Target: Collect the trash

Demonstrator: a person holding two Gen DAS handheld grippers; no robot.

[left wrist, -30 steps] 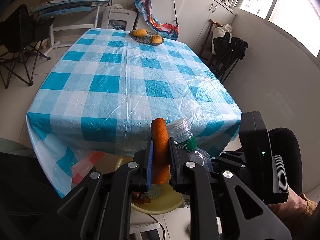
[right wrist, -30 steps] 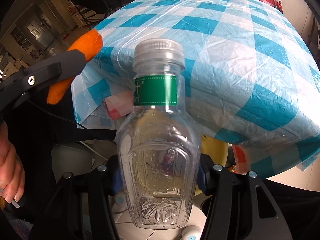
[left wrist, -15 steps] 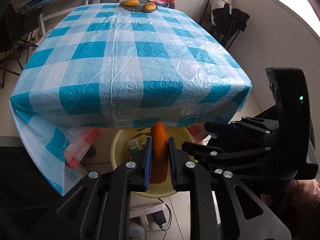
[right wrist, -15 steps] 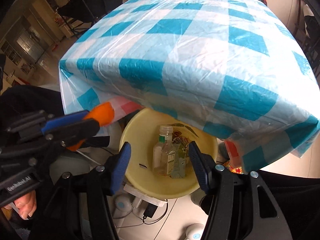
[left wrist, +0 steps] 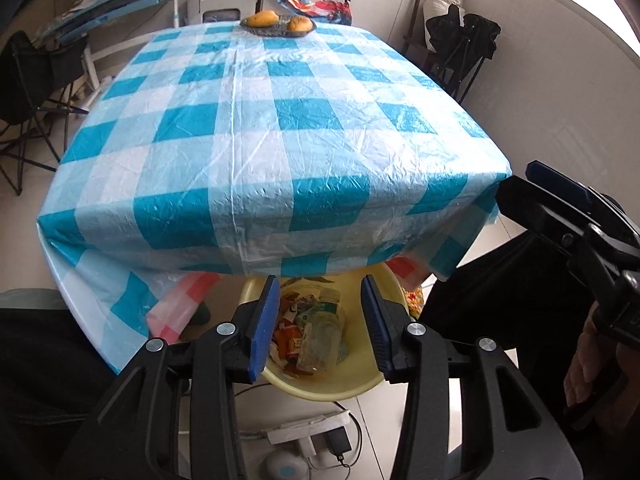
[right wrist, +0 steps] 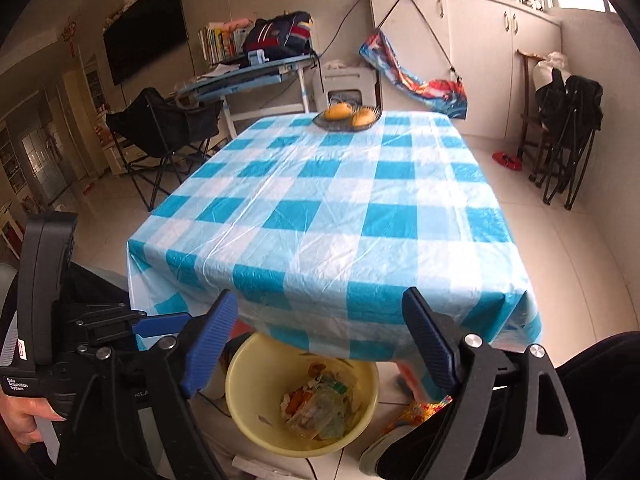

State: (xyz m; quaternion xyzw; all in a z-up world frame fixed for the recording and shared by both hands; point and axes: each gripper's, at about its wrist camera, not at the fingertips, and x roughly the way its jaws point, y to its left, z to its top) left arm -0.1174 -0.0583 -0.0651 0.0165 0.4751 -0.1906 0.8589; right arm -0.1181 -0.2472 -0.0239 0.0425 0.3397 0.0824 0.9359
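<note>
A yellow basin [left wrist: 320,390] [right wrist: 248,400] stands on the floor under the table's near edge. In it lie a clear plastic bottle [left wrist: 320,336] [right wrist: 320,404], wrappers and an orange piece [right wrist: 296,400]. My left gripper [left wrist: 320,320] hangs just above the basin, its jaws opening with nothing between the blue pads. My right gripper [right wrist: 320,340] is higher and further back, its jaws also opening wide and empty. Each gripper shows in the other's view: the right gripper [left wrist: 560,216] at the right edge, the left gripper [right wrist: 160,326] at lower left.
The table [left wrist: 280,140] wears a blue-and-white checked plastic cloth, with a fruit bowl [left wrist: 278,24] at its far end. A power strip [left wrist: 308,432] and cables lie on the floor by the basin. Folding chairs [right wrist: 564,120] stand at right, and dark-clothed legs flank the basin.
The left jaws parted and the orange piece they held is gone from between them. The right gripper let the bottle fall into the basin, then opened wider, rose and tilted up.
</note>
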